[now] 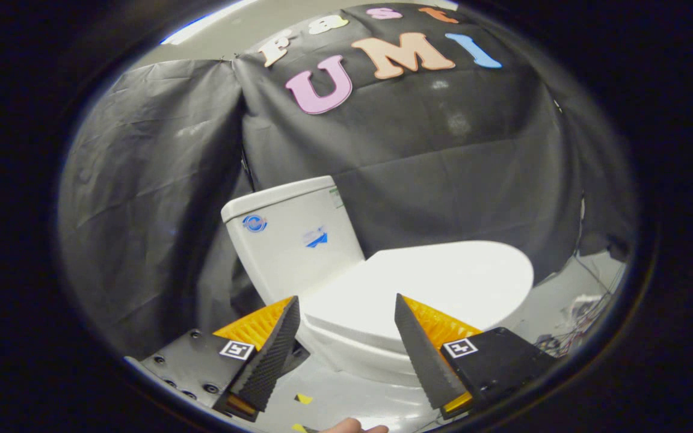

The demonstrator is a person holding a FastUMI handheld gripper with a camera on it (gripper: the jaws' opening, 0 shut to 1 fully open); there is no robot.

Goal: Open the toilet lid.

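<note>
Gripper view: tongs (346,300) spread apart, empty; closed toilet lid (431,282) just ahead, tank (292,240) beyond.

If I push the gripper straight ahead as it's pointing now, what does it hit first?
Most likely the closed toilet lid: the open gripper frames its near side, with nothing between. Depth is hard to judge, so it could meet the bowl rim just below instead.

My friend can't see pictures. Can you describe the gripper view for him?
A white toilet with its lid shut sits ahead of the open gripper, nothing between its fingers. The tank stands against black cloth.
</note>
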